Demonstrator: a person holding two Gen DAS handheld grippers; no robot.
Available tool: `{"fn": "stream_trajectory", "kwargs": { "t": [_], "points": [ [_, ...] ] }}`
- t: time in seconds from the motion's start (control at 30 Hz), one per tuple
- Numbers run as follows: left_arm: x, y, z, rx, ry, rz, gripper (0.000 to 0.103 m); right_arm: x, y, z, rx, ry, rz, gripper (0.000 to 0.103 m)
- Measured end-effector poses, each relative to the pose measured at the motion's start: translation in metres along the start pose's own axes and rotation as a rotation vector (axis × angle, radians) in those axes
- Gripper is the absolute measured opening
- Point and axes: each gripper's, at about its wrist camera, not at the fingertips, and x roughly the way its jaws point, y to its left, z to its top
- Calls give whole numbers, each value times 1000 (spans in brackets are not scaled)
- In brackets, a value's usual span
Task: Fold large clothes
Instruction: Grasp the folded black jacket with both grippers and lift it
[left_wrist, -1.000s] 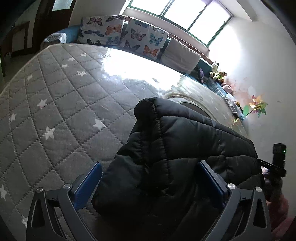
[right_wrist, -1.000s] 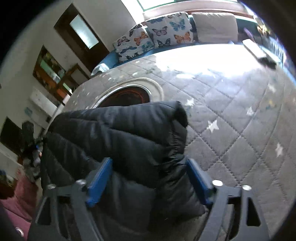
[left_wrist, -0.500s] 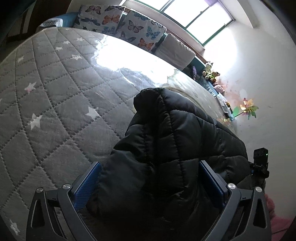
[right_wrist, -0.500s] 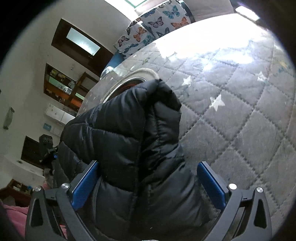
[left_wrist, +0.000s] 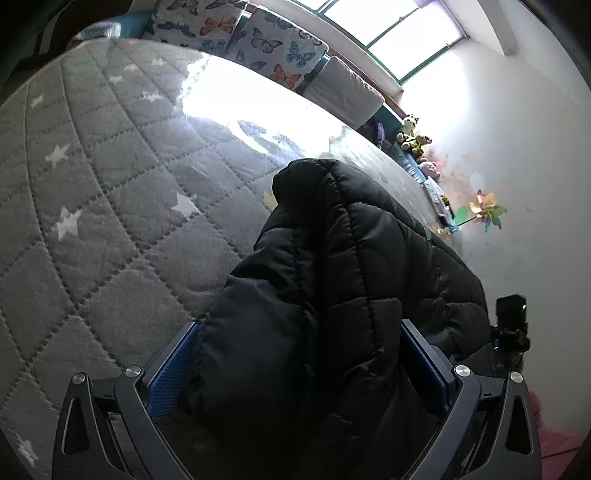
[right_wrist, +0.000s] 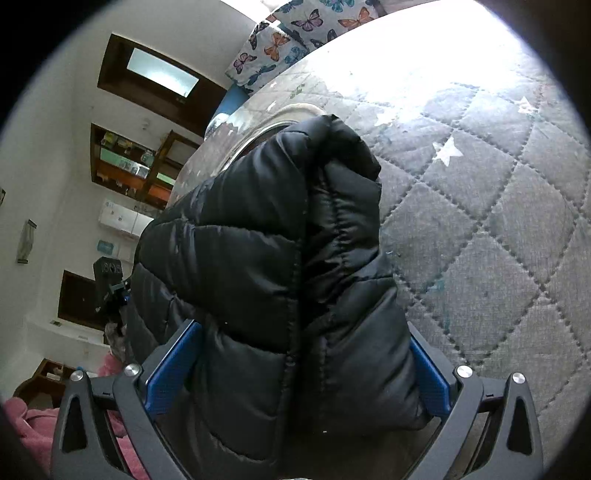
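Grey star-quilted mattress, butterfly cushions along its far edge, pinwheel nearby.

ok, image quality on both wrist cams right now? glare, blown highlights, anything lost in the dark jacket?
Left wrist: window glare blows out a patch of the quilted mattress; black puffer jacket is underexposed, seams barely readable low between the left tool fingers. Right wrist: mattress top right is clipped white; jacket sheen shows the quilting better. Both have strong fisheye bending and dark corner vignette.
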Motion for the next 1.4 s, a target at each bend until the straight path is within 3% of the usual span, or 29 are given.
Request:
{"fn": "stream_trajectory", "kwargs": {
  "t": [0.13,0.27,0.53,0.73,0.83,1.07,1.13,1.2,1.27,1.4],
  "points": [
    [-2,-2,-2,-23,22,-10,102,-4,-1,-3,22,-2,-4,103],
    [-5,-3,-6,-23,31,-15,100,-8,3,-3,23,8,6,96],
    [1,-1,-10,-16,28,-25,103,-2,-10,-2,48,5,46,98],
    [-4,-4,-9,-20,38,-15,96,-10,-6,-5,41,8,45,93],
    [-1,3,-8,-36,43,-27,102,-6,-9,-3,41,26,56,96],
    [1,2,-11,-18,22,-44,100,-1,-9,-1,27,13,63,103],
    [-1,-4,-13,-25,13,-44,94,-1,-6,-3,37,3,66,100],
    [-7,-14,-18,5,2,-41,86,-6,-1,-6,41,-5,69,86],
    [-11,-18,-20,24,-2,-40,82,-10,4,-7,23,-11,65,79],
    [-7,-10,-20,-14,0,-71,82,-5,1,-5,36,-18,72,78]
  ]
}}
